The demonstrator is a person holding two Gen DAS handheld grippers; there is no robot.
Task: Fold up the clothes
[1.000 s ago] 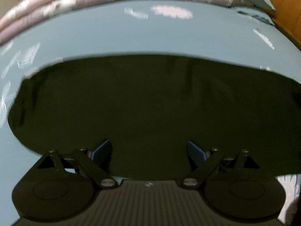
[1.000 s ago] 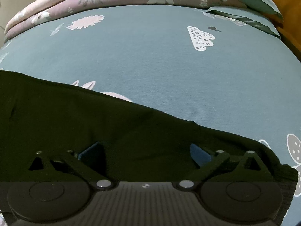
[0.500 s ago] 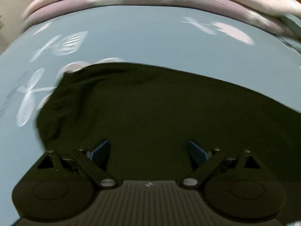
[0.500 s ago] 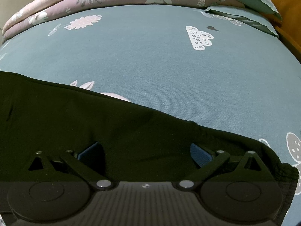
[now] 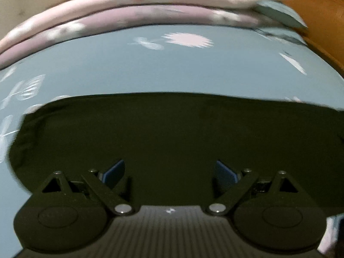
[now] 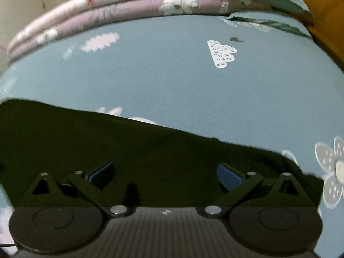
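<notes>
Blue-grey bedsheet (image 6: 172, 81) with flower and cloud prints fills both views; folded pink and mauve quilts (image 5: 139, 6) stacked along the far edge, wooden bed frame (image 5: 322, 10) at the upper right.

Left gripper (image 5: 169, 172): jaws spread wide, blue pads (image 5: 114, 172) apart with nothing pinched between them, hovering tilted down over the dark garment (image 5: 172, 133). Cloth sits directly under and ahead of the pads. From there outward, garment runs sideways across the whole view, long axis left-to-right, far edge a nearly straight line against the sheet. Its left end is rounded and bunched, close to this gripper's side; right end runs out of frame.

Right gripper (image 6: 165, 174): jaws also wide, blue pads (image 6: 229, 176) clear of each other, no grip. Dark garment (image 6: 107, 150) under and ahead, far edge slanting down to the right, ending in a corner just past the right pad, beside the big flower print (image 6: 335, 172).

Key relation, as a judgement: garment lies crosswise below both grippers, each nearer one end: left near the bunched left end, right near the right corner. Next fold likely needs each gripper to drop onto its own end and pinch the near edge. Near edge itself is hidden behind the gripper bodies, so can't tell how it lies. View from the left is motion-blurred.
</notes>
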